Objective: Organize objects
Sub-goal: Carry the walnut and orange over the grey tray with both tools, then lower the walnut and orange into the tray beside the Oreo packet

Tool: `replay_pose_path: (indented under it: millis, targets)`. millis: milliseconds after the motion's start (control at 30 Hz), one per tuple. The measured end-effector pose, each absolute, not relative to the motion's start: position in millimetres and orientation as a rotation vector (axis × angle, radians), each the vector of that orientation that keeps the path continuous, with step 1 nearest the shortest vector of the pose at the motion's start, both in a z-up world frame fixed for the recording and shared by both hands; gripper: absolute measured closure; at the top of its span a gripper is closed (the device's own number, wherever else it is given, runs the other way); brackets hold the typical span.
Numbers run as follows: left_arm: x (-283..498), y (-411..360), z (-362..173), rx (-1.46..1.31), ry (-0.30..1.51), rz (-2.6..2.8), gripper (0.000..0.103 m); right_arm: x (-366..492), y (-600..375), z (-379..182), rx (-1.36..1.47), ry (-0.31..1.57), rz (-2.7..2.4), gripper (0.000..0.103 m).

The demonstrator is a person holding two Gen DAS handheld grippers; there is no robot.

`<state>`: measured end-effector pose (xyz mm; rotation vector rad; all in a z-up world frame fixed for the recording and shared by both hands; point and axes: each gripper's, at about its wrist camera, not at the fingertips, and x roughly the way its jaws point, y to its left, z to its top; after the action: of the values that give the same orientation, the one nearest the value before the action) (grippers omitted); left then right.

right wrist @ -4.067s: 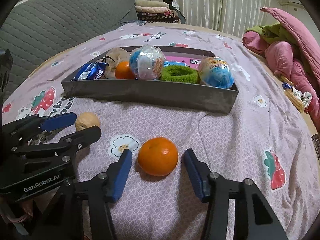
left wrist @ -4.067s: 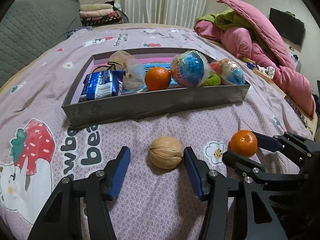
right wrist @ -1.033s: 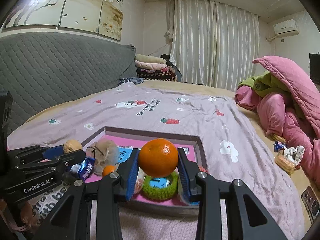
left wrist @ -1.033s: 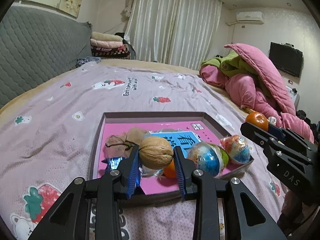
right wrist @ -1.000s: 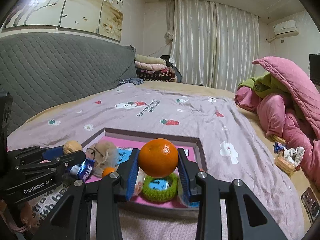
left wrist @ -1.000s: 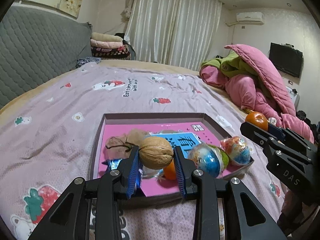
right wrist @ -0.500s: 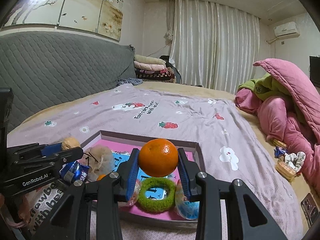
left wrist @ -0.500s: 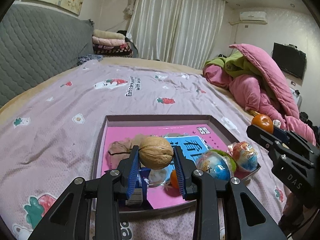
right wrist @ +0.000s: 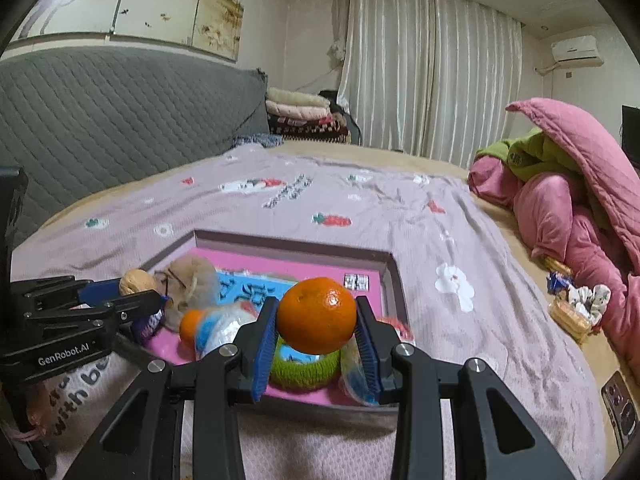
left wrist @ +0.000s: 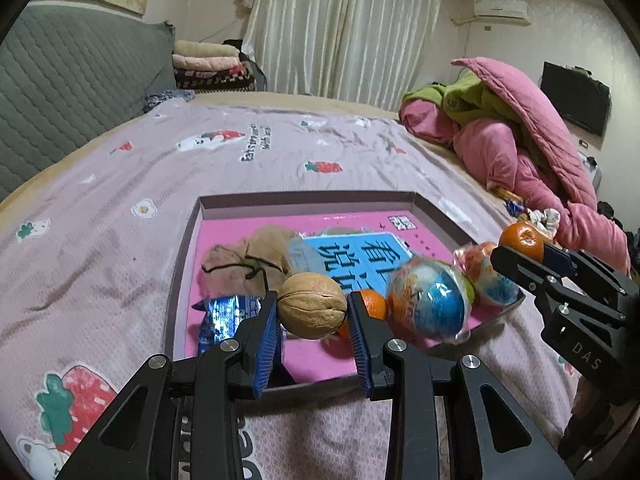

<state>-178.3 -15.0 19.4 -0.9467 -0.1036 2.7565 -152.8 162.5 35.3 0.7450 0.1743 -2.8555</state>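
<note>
While clamped between left hand-held gripper [left wrist: 312, 316] pads, walnut [left wrist: 312, 311] hangs above tray [left wrist: 182, 264].

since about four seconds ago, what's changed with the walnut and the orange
Both were taken hold of and lifted off the bedspread: the left gripper carried the walnut, the right gripper the orange, forward above the tray. The tray's contents stayed put.

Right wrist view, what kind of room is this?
Most likely a bedroom: a bed under a strawberry-print sheet, a heaped pink quilt, a padded grey headboard and a curtained window.
</note>
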Motion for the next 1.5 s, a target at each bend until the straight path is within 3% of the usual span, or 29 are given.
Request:
replay_pose_path:
  millis: [1500]
  targets:
    - [-187.3,-9.6,0.6,-1.064,-0.085,2.719,0.069,-164.3,163.4,1.4,0.992,0.178,-2.777,0.065]
